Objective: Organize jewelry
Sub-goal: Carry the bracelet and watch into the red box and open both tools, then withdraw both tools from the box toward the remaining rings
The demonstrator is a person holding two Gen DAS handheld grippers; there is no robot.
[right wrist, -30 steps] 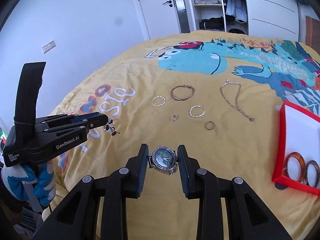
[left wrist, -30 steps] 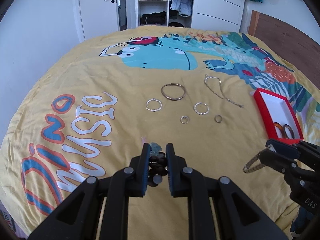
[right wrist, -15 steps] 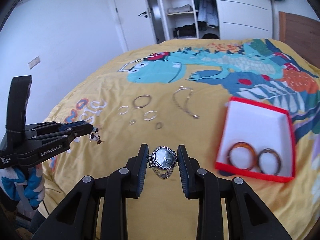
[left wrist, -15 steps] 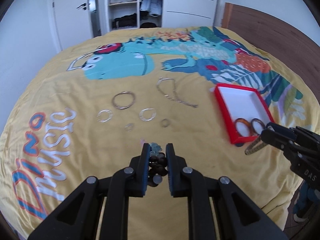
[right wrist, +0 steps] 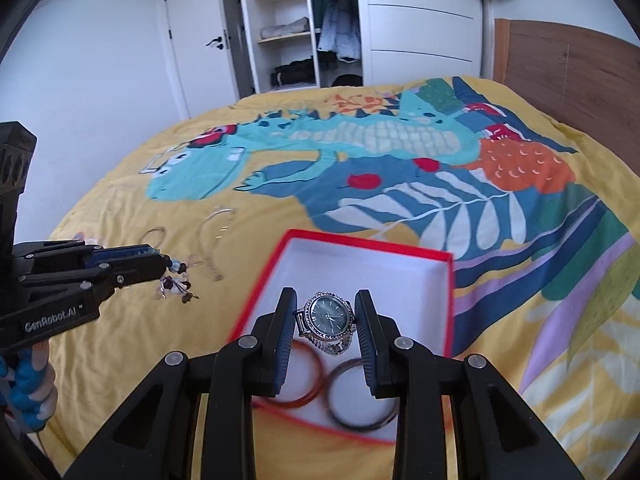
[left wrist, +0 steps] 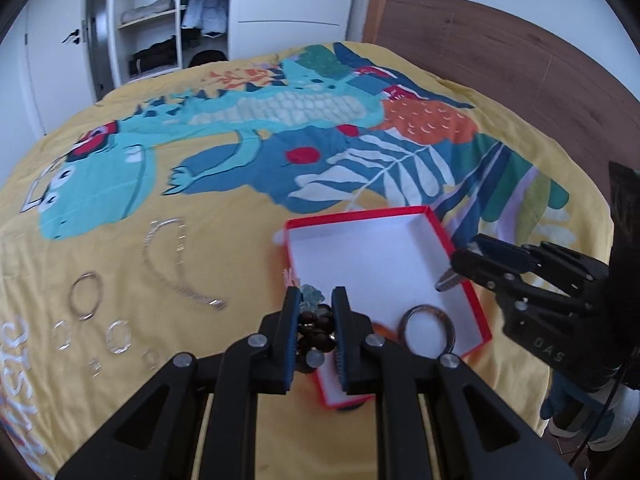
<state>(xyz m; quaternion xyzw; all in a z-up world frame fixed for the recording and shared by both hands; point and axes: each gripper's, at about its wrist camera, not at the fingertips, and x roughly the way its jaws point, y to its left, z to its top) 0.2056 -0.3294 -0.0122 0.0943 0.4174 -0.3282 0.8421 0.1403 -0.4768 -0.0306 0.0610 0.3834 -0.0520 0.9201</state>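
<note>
My left gripper [left wrist: 316,308] is shut on a dark beaded bracelet [left wrist: 316,330] and hangs over the near left corner of the red box [left wrist: 360,216]. In the right wrist view the left gripper [right wrist: 166,266] shows at the left with the beads [right wrist: 176,284] dangling. My right gripper [right wrist: 326,314] is shut on a silver wristwatch [right wrist: 328,318] above the red box [right wrist: 360,242]. Two bangles, an amber bangle [right wrist: 314,384] and a dark bangle [right wrist: 340,412], lie in the box. The right gripper [left wrist: 460,270] also shows over the box's right rim.
On the yellow dinosaur bedspread [left wrist: 224,240] to the left lie a silver chain [left wrist: 168,264], a large ring [left wrist: 86,294] and several small rings [left wrist: 118,336]. A wooden headboard [left wrist: 500,72] stands at the right, an open wardrobe [right wrist: 296,32] behind.
Both grippers have moved right with their loads, from over the bedspread to over the red box. The loose rings and chain have not moved.
</note>
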